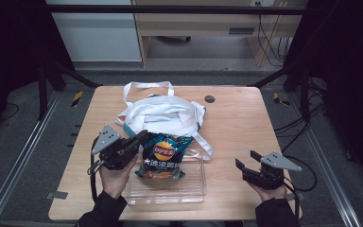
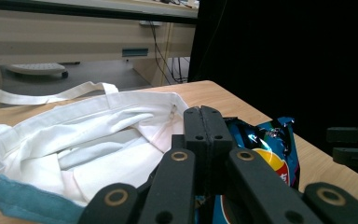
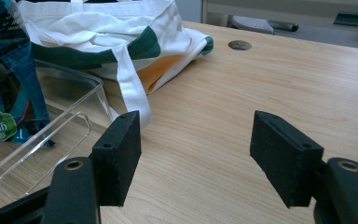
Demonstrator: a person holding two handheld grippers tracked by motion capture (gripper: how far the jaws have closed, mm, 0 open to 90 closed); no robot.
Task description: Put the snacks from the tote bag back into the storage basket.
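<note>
Chip bag (image 1: 163, 156) corner pinched, left gripper (image 2: 204, 122) view.

A glossy foil chip bag (image 1: 163, 156) lies in clear plastic tray (image 1: 194, 191) beside a matt cloth tote (image 1: 163, 113) on smooth wooden table (image 1: 246, 127).

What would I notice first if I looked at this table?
Probably the shiny blue chip bag, standing in a clear plastic tray at the near edge, with the left gripper pinching its top corner. Behind it lies a crumpled white cloth bag, and the right gripper hovers open at the right.
</note>
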